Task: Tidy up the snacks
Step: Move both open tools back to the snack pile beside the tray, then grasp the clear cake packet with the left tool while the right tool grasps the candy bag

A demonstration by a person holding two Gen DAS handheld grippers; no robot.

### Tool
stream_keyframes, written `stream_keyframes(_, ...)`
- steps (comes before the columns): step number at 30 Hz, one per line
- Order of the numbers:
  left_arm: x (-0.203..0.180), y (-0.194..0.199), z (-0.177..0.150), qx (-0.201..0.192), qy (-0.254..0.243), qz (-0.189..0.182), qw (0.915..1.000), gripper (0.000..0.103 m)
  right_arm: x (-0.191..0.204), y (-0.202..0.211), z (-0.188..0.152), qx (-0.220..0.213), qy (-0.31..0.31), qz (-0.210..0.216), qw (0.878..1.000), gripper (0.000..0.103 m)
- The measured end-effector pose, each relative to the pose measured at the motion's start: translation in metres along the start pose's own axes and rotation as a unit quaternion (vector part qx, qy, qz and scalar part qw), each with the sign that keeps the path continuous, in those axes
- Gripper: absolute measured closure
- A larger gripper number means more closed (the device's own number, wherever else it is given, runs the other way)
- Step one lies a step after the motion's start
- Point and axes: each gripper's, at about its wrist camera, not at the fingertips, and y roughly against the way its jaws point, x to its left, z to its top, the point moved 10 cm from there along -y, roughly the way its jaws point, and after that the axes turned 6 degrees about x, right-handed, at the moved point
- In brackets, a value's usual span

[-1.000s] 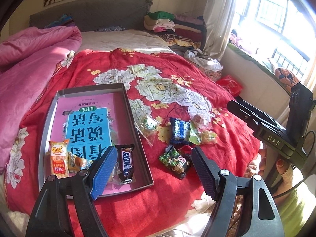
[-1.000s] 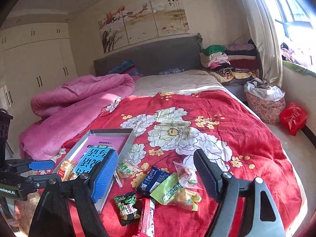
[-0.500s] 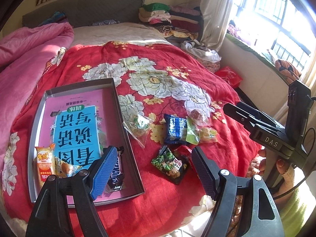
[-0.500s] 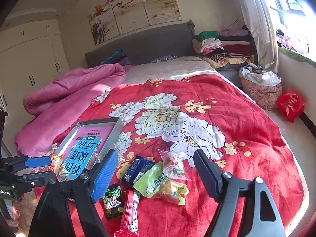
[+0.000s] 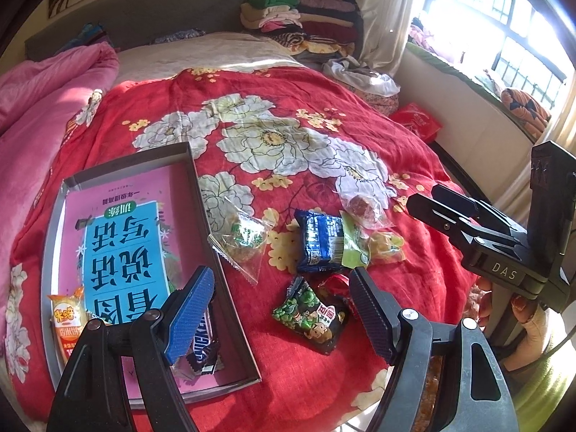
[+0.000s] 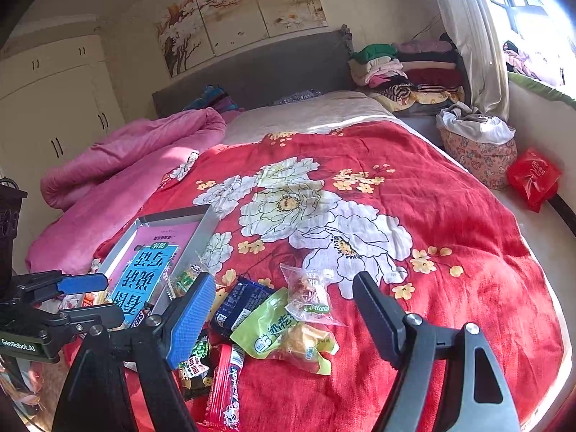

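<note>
A grey shallow box (image 5: 126,166) lies on the red flowered bedspread, lined with a pink and blue book. It holds a Snickers bar (image 5: 201,345) and an orange packet (image 5: 66,324). My left gripper (image 5: 280,309) is open and empty above a green pea packet (image 5: 309,318). Loose beside the box lie a clear packet (image 5: 241,241), a blue packet (image 5: 318,241) and a green-yellow bag (image 6: 284,331). My right gripper (image 6: 284,315) hangs open and empty over that bag and a clear bag (image 6: 309,295). A red stick packet (image 6: 223,385) lies nearer me.
A pink quilt (image 6: 118,165) is heaped on the bed's left side. Folded clothes (image 6: 403,68) are stacked by the headboard. Right of the bed are a floral bundle (image 6: 475,151) and a red bag (image 6: 532,176) on the floor. A hand (image 5: 518,309) holds the right gripper's handle.
Both grippers have sunk closer to the snacks. The left one has shifted right, from over the box's corner toward the green pea packet. Neither has opened or shut.
</note>
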Motion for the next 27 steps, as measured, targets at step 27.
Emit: stream_keyframes(27, 0.01, -0.074, 0.032, 0.089, -0.097, 0.054, 0.9898, 0.024, -0.023, -0.055, -0.009, 0.055, -0.035, 0.006, 0.998, 0.025)
